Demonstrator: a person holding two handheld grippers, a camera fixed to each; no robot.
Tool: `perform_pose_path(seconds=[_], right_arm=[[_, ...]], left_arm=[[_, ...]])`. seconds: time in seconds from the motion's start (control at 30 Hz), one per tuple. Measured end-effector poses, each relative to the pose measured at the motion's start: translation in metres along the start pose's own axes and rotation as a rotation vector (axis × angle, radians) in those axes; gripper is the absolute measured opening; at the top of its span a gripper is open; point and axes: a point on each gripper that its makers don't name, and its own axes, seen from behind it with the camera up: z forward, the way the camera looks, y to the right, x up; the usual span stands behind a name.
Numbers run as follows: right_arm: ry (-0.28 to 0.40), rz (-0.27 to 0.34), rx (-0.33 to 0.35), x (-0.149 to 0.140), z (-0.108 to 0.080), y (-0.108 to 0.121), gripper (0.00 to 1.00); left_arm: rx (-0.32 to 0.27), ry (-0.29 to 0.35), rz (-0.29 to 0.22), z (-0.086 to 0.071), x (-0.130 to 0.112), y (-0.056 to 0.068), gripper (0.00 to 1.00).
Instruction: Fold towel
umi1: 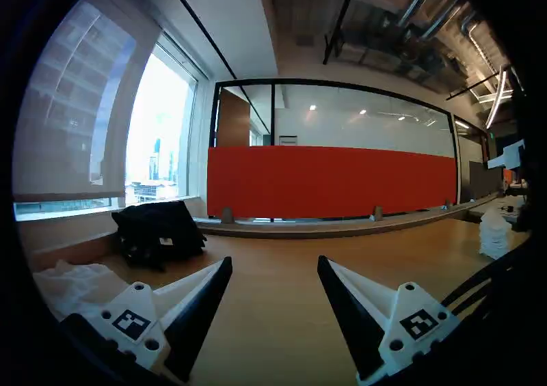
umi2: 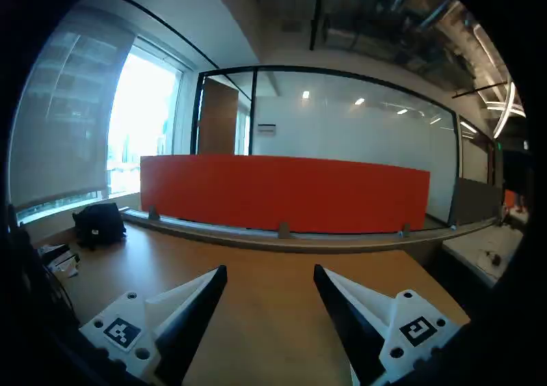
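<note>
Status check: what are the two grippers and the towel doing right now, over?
Left gripper open, empty. Right gripper open, empty. White towel crumpled on desk, untouched. Black bag sits beyond it.

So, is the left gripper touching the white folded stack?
Apart. The left gripper view shows bare table between the left gripper, jaws open, and the white folded stack.

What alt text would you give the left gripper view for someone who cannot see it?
The left gripper hovers open above a wooden table, holding nothing. A crumpled white cloth lies at near left with a black bag behind it, a white stack sits far right, and a red partition spans the back.
</note>
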Motion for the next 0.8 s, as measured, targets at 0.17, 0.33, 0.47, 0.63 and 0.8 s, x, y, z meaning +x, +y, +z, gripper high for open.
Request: perform_pose_path(seconds=[0.17, 0.33, 0.47, 0.63, 0.8], right_arm=[[0.001, -0.004, 0.001, 0.0, 0.0, -0.001, 0.98], [0.002, -0.005, -0.002, 0.0, 0.0, 0.0, 0.98], [0.003, -0.009, -0.005, -0.003, 0.0, 0.003, 0.98], [-0.002, -0.009, -0.012, -0.003, -0.001, 0.007, 0.98], [0.001, -0.008, -0.015, -0.001, -0.002, 0.011, 0.98]], left_arm=[[0.007, -0.004, -0.009, -0.001, -0.005, -0.002, 0.92], [0.015, -0.01, -0.028, 0.0, -0.01, -0.004, 0.92], [0.014, -0.015, -0.029, 0.0, -0.013, -0.004, 0.92], [0.013, -0.022, -0.014, -0.001, -0.015, -0.002, 0.92], [0.017, -0.029, -0.005, 0.0, -0.018, -0.002, 0.92]])
